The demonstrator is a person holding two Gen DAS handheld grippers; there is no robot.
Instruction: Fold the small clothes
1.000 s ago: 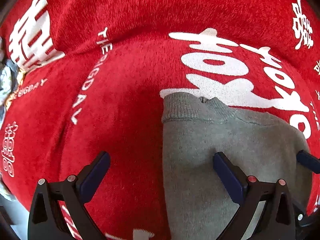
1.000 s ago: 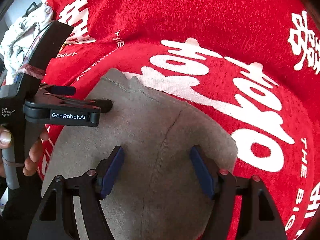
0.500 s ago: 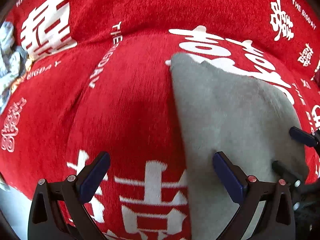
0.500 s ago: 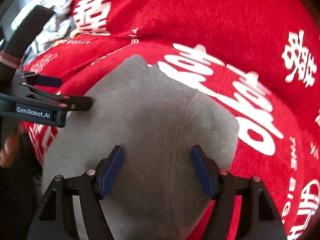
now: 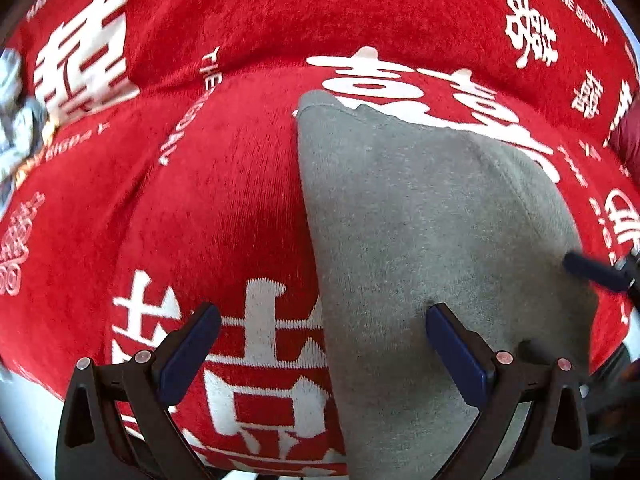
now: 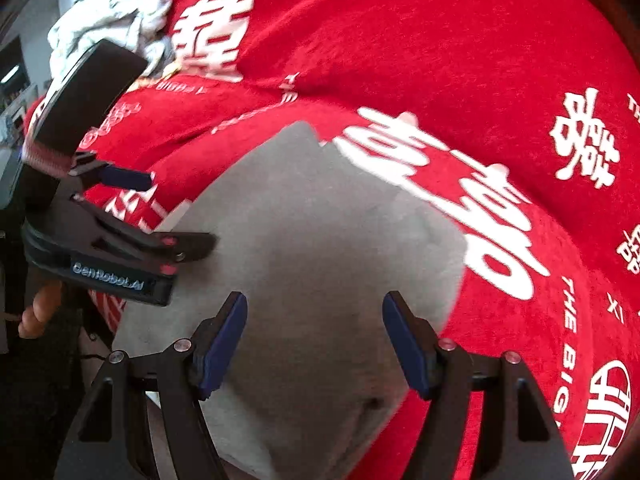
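A grey knit garment [image 5: 420, 220] lies flat on the red blanket with white characters [image 5: 224, 208]; it also shows in the right wrist view [image 6: 320, 248]. My left gripper [image 5: 320, 344] is open and empty, straddling the garment's left edge near its close end. My right gripper [image 6: 314, 340] is open and empty above the garment's near part. The left gripper also shows from the side in the right wrist view [image 6: 160, 216], at the garment's left edge. One right gripper fingertip [image 5: 592, 272] shows at the right of the left wrist view.
A pile of white and grey clothes [image 6: 112, 28] lies at the far left on the blanket; it also shows in the left wrist view [image 5: 16, 120]. The red blanket [image 6: 440, 60] stretches far beyond the garment. A dark red thing [image 5: 628, 140] sits at the right edge.
Both grippers have drawn back toward me, so more of the garment and of the blanket's near characters shows. Both stay open. The garment lies as before.
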